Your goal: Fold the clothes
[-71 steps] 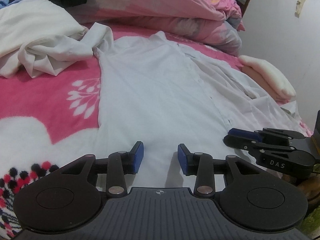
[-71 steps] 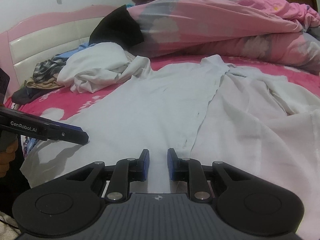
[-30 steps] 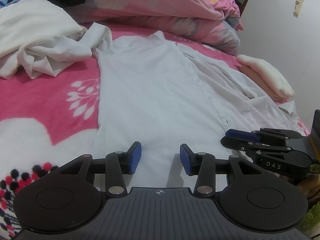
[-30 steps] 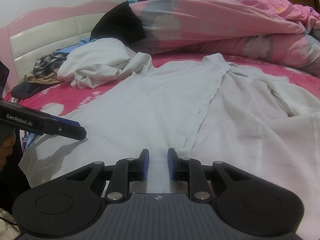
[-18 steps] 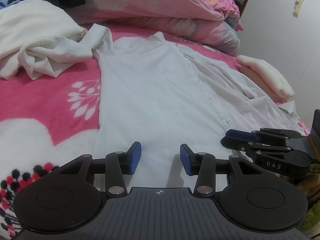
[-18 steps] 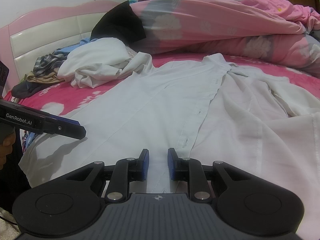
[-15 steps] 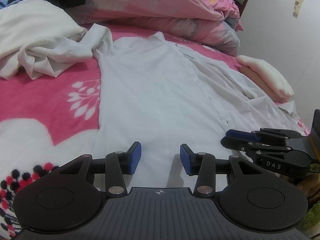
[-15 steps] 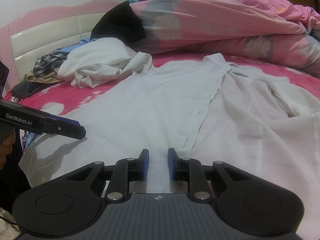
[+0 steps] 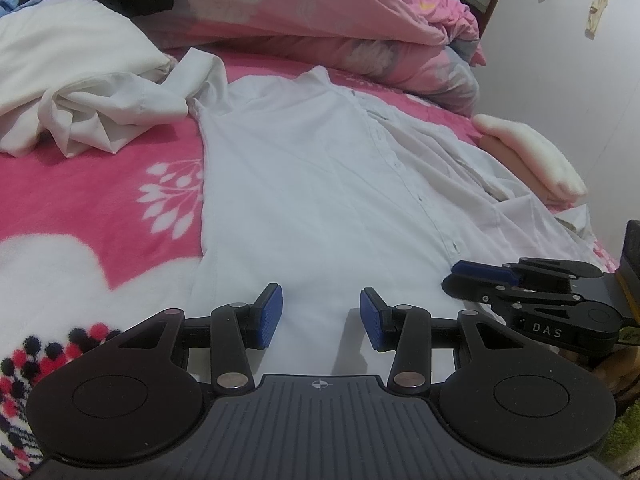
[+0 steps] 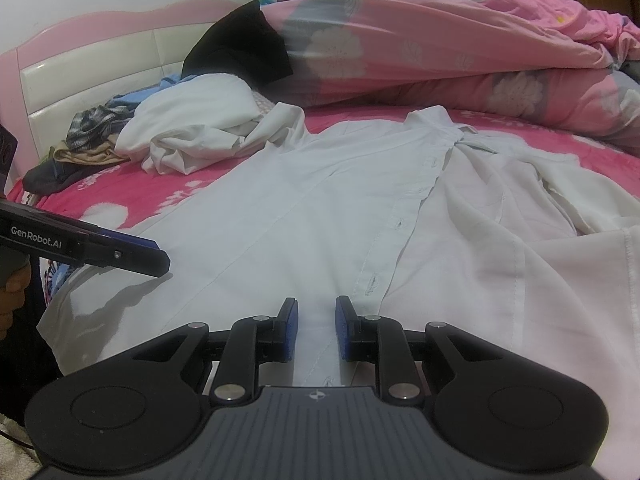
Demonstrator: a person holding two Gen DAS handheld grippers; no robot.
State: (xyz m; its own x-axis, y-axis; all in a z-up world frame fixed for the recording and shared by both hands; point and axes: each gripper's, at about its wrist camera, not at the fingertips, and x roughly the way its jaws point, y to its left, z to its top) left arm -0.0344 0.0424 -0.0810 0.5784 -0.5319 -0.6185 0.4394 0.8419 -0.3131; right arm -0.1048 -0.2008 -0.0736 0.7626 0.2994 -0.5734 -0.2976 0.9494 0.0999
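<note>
A white button-up shirt lies spread flat on the pink bed, collar far, hem near; it also shows in the right wrist view. My left gripper is open, its blue pads just above the shirt's near hem, holding nothing. My right gripper is open with a narrow gap, low over the hem beside the button placket, empty. The right gripper shows from the side in the left wrist view. The left gripper shows at the left edge of the right wrist view.
A crumpled white garment lies left of the shirt's shoulder. A pink floral quilt is heaped behind the collar. Mixed clothes sit by the pink headboard. A cream folded item lies at the right bed edge.
The left gripper's jaws have opened slightly wider than 2.4 s ago. Both grippers have barely moved and the shirt lies as before.
</note>
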